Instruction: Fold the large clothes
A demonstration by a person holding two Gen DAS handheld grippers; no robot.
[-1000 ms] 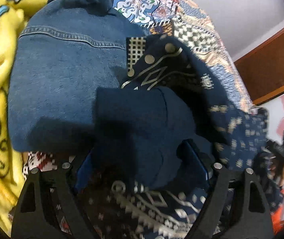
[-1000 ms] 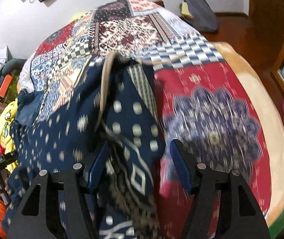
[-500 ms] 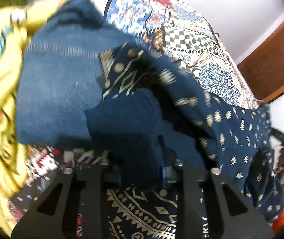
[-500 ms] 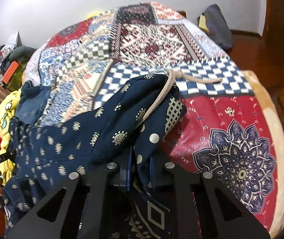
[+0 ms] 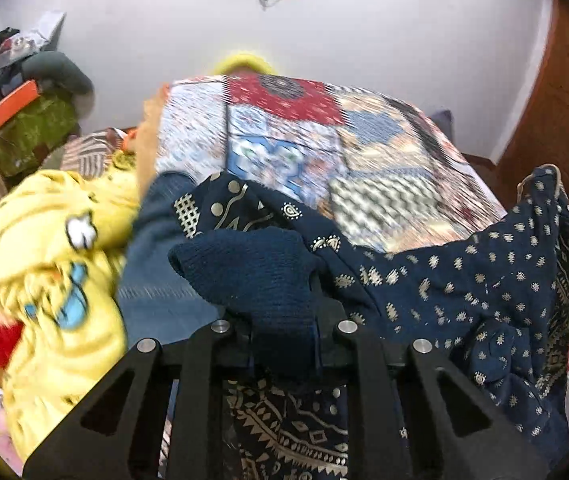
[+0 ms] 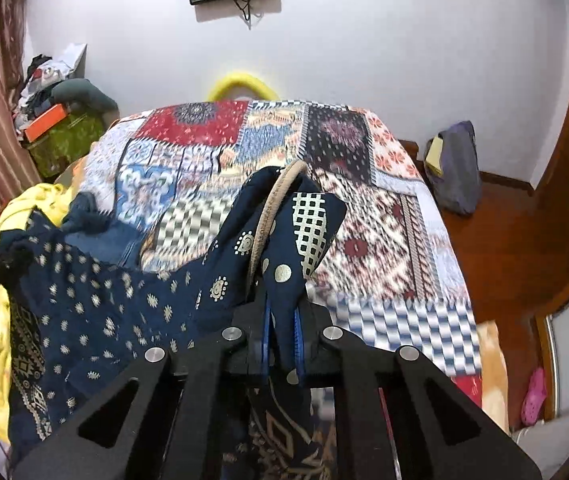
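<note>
Two sets of tongs have the same garment now, and up it comes off the bed! The left tongs (image 5: 284, 340) have just been closing and are clenched on a thick wad of cloth: the navy printed garment (image 5: 464, 292), with a plain dark knit piece (image 5: 252, 276) bunched between the jaws as well. The right tongs (image 6: 282, 344) have pinched down tight on the far corner, where a beige cord (image 6: 272, 204) runs along the hem beside a checked panel. The garment hangs stretched between them above the patchwork bedspread (image 6: 364, 240), sagging in the middle. To do this step well, I'd say keep both hands at one height, draw them apart until the top edge runs taut and straight, and give it a shake so the lower half drops free before laying it flat on the open quilt. That knit piece may be a separate item caught in the grip; motion blur makes it hard to tell, so check it before folding. The printed fabric looks thin and drapey, dotted with pale gold motifs and bordered with zigzag bands. Beside it sit a stiff denim jacket (image 5: 156, 280) and a soft, fleecy yellow cartoon blanket (image 5: 56, 260), heaped at the bed's left edge.
</note>
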